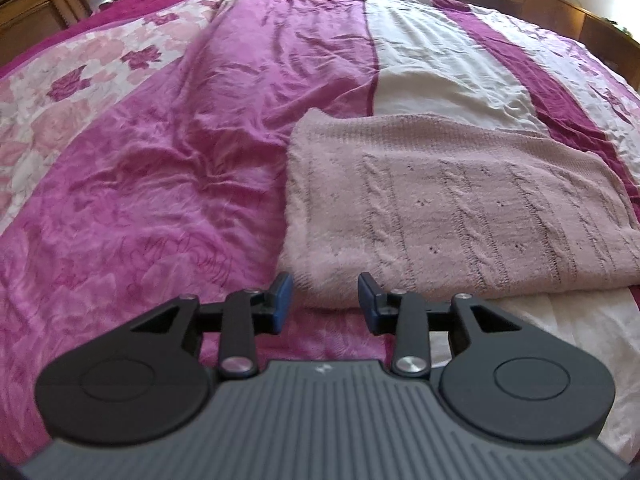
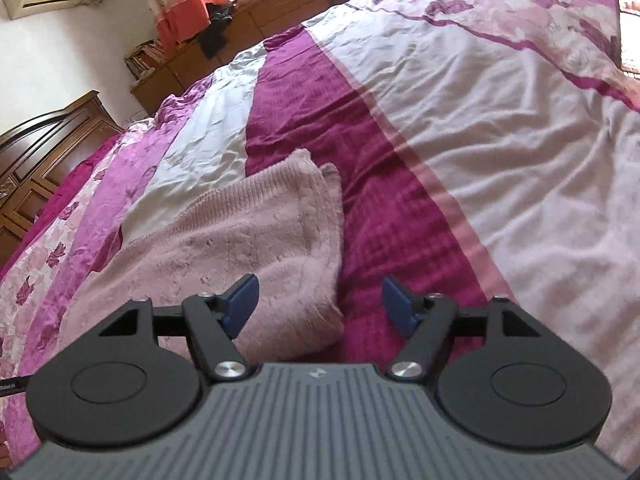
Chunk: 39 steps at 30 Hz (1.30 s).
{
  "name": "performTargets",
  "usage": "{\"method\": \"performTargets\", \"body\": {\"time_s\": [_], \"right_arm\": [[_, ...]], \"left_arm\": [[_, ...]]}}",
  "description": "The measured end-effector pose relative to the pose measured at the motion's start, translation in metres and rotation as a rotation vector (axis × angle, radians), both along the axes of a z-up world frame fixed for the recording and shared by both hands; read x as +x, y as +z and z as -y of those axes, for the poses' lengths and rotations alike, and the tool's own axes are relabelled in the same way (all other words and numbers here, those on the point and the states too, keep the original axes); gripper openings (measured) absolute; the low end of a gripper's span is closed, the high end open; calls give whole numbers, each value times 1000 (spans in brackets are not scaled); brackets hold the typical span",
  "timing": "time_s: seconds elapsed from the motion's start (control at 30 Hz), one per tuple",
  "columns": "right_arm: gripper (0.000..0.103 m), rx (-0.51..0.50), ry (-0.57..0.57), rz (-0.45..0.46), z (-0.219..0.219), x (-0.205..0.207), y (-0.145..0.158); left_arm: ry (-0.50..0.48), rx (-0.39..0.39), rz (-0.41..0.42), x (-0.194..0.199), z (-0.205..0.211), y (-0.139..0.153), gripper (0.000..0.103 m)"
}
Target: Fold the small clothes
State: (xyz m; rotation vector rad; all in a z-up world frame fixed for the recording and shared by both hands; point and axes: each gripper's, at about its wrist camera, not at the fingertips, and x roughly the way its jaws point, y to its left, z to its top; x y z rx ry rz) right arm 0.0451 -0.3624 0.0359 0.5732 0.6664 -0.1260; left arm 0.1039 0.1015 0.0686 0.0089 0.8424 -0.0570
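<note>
A pale pink knitted garment point(image 1: 452, 200) lies folded into a flat rectangle on the bed, with cable stripes across its top. In the left wrist view my left gripper point(image 1: 325, 300) hovers open at the garment's near left corner, nothing between its blue pads. In the right wrist view the same garment point(image 2: 240, 236) stretches away to the left, its layered edge showing at the far corner. My right gripper point(image 2: 319, 304) is open over the garment's near right corner; the left pad is above the knit, the right pad above the magenta stripe.
The bed is covered by a wrinkled bedspread point(image 1: 168, 184) in magenta, pink floral and white bands point(image 2: 500, 128). Wooden cabinets point(image 1: 44, 0) stand beyond the far left of the bed. A dark wooden headboard point(image 2: 48, 136) and low shelf with clutter point(image 2: 192, 52) border it.
</note>
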Motion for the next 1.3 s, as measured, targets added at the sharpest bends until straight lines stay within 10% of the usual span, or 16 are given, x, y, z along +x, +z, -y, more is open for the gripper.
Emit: {"method": "performTargets", "body": {"time_s": [0.63,0.8,1.3], "right_arm": [[74,217,84,-11,-14,27,-36],[49,335,117,-2,-11,30,-41],[49,354,70,16,-13,33,-53]], "left_arm": [[64,-38,-45,-12,-17,-11,38],[56,-39,-41,-14,-16,-10,38],[72,-43,-45,-13,-21,-11,38]]}}
